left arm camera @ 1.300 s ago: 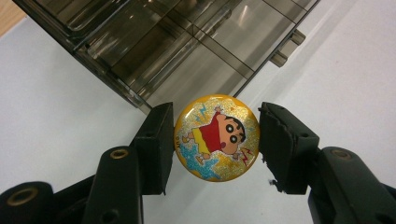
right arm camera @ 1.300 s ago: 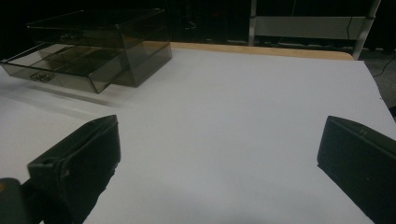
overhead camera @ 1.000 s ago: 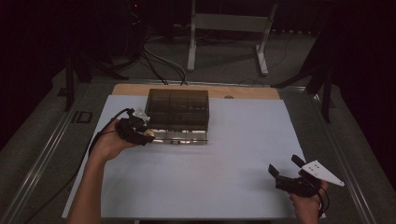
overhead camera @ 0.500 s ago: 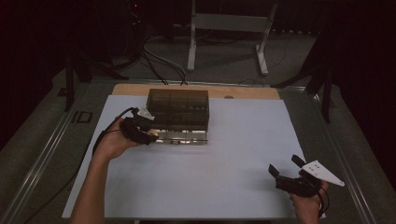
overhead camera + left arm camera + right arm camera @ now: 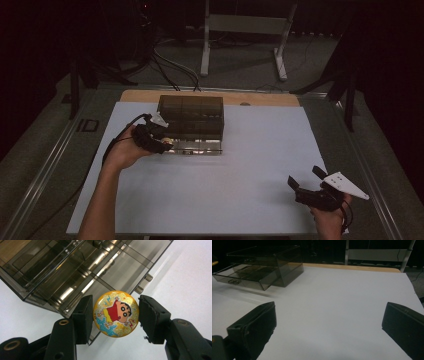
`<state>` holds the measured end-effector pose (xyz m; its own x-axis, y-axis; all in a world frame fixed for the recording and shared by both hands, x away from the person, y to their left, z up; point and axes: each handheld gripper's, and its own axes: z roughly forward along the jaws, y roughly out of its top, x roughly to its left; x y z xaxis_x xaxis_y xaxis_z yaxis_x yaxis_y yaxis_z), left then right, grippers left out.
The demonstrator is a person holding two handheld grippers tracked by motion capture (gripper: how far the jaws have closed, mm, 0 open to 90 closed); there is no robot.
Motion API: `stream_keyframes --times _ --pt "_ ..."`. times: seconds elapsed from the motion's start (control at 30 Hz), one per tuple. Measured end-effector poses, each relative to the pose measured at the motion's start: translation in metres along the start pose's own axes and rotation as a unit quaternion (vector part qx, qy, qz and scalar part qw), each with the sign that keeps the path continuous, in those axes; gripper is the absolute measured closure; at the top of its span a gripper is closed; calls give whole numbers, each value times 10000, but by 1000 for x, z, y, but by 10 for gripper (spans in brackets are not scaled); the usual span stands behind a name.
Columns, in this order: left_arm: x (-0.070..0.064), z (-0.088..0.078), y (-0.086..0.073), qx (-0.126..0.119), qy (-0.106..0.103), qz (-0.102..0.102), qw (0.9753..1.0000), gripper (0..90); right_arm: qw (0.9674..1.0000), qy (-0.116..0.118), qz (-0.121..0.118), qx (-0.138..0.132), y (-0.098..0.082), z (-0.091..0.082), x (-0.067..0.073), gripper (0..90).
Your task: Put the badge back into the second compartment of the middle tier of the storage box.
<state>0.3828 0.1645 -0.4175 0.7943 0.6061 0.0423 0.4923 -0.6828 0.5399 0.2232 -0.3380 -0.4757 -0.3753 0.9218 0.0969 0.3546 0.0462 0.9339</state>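
Glittery yellow, with a cartoon child in a red shirt on its face, the badge sits pinched between the two black jaws of the left gripper, one pad against each edge. It is held in the air just in front of the drawer box, close over the lower drawer's front edge (whether it touches the plastic cannot be told).

The box is smoked, see-through plastic with small knobs on its drawer fronts. In the high view it stands toward the far left of the white sheet that covers the table, and its bottom drawer is pulled out toward the person. The left gripper is at that drawer's left front corner, with the left hand behind it and a black cable looping off to the left.

Well apart from all this, near the right front corner of the sheet, the right gripper hangs just above the paper with its jaws spread wide and nothing between them; its own view looks across bare white sheet to the box, with the drawer standing open.

A strip of wooden tabletop shows beyond the sheet's far edge.
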Motion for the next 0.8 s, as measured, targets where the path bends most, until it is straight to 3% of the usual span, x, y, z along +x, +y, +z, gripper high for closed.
stream_keyframes --times 0.8 --pt "-7 9 16 -6 -27 124 9999 488 10000 13 -5 -1 0 1 0 0"
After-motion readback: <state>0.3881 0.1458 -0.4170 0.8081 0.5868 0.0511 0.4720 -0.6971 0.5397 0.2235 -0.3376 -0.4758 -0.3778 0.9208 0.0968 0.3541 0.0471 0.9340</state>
